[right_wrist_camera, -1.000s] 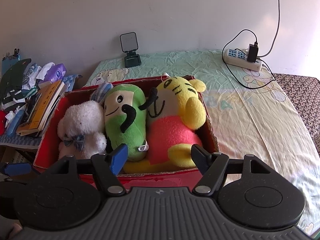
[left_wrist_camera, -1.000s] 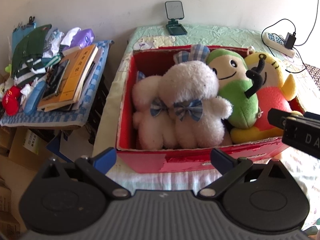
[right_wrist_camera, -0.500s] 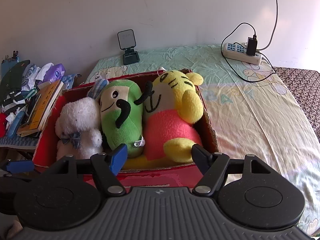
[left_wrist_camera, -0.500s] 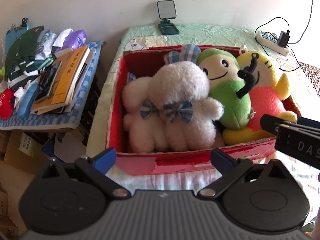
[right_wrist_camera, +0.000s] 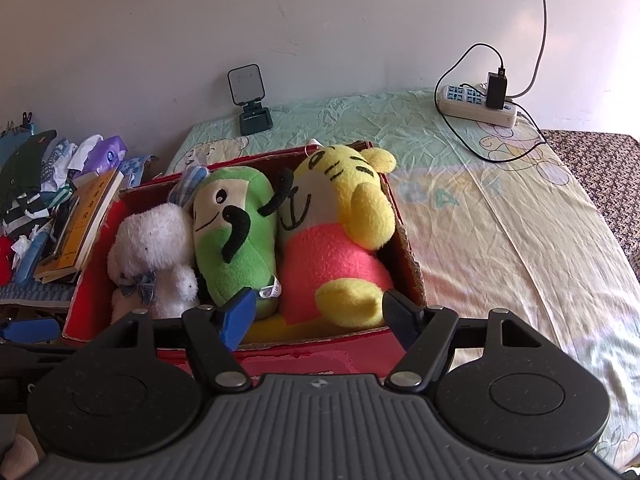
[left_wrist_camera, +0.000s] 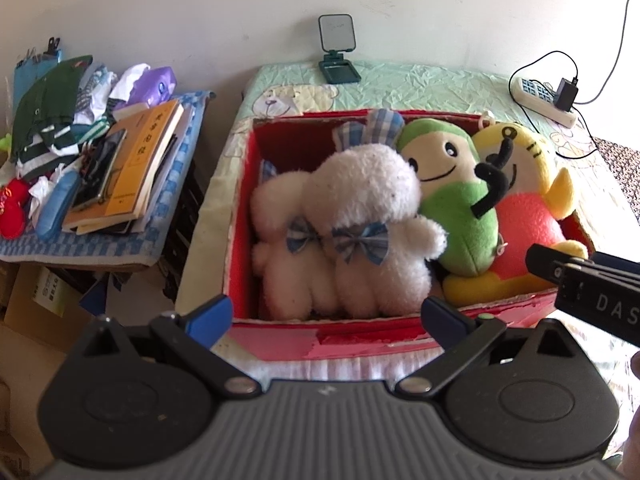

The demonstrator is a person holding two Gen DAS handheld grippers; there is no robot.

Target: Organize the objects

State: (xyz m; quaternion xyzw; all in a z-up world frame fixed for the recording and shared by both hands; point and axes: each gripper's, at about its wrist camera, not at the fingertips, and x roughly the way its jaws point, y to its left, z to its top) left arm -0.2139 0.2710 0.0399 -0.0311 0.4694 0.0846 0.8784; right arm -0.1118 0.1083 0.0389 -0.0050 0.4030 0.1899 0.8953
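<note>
**Plush toys in red cardboard box: holdings at time of record**

Plush toys, three or more, lay packed side by side in a red cardboard box [left_wrist_camera: 280,340] that sat on a bed with a pale cartoon-print sheet [right_wrist_camera: 500,220].

1. White fluffy plush [left_wrist_camera: 360,216] with blue checked bows, at the box's 9 o'clock end in the right wrist view. The left wrist view showed two bows and two white bodies pressed together; whether one toy or two could not be told.
2. Green plush [right_wrist_camera: 236,240] with a cream face and black arms, middle of the box, touching its neighbours on both sides.
3. Yellow tiger plush [right_wrist_camera: 336,232] with a pink belly, at the 3 o'clock end, against the box wall.

Left gripper [left_wrist_camera: 326,316]: jaws stood wide apart and empty, hanging over the box's near wall at 6 o'clock.
Right gripper [right_wrist_camera: 320,316]: jaws likewise spread wide with nothing between the pads, over the near wall in front of the green and yellow toys.

Surroundings: green phone stand [right_wrist_camera: 250,100] at 12 o'clock beyond the box, by the wall; white power strip [right_wrist_camera: 476,106] with a black charger at 1 o'clock; side table at 9 o'clock carrying stacked books [left_wrist_camera: 136,168] and folded clothes [left_wrist_camera: 48,108].
</note>
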